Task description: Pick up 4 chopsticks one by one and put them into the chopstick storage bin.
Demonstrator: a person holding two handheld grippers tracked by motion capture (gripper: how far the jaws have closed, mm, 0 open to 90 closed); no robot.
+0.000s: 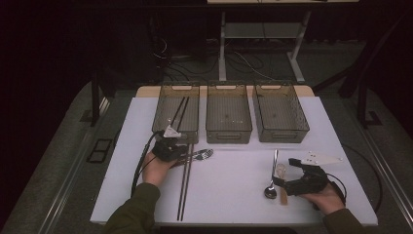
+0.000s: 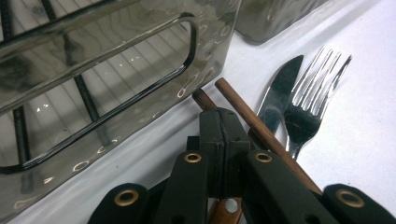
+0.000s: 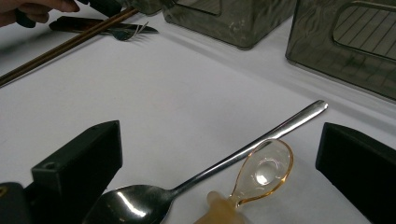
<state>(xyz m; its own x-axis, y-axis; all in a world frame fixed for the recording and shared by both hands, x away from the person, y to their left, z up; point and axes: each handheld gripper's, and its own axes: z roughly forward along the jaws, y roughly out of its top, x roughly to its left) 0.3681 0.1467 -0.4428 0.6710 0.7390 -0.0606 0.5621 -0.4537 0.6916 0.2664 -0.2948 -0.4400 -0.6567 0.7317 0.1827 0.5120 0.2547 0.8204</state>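
Three bins: the left bin [image 1: 165, 114] holds dark chopsticks [image 1: 178, 111]; the others look bare. The left gripper [image 2: 219, 135] is clenched on brown chopsticks [image 2: 261, 133] beside it, near a fork [image 2: 308, 107] and knife [image 2: 275, 98]. The right gripper [image 3: 219, 172] gapes around a spoon [image 3: 210, 170].

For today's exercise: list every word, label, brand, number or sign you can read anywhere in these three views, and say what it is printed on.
None can be read: the three smoky transparent plastic bins, the brown wooden chopsticks, the steel fork, the steel knife, the long steel spoon, the small amber plastic spoon, the white table top and both black grippers, left and right, bear no legible print.
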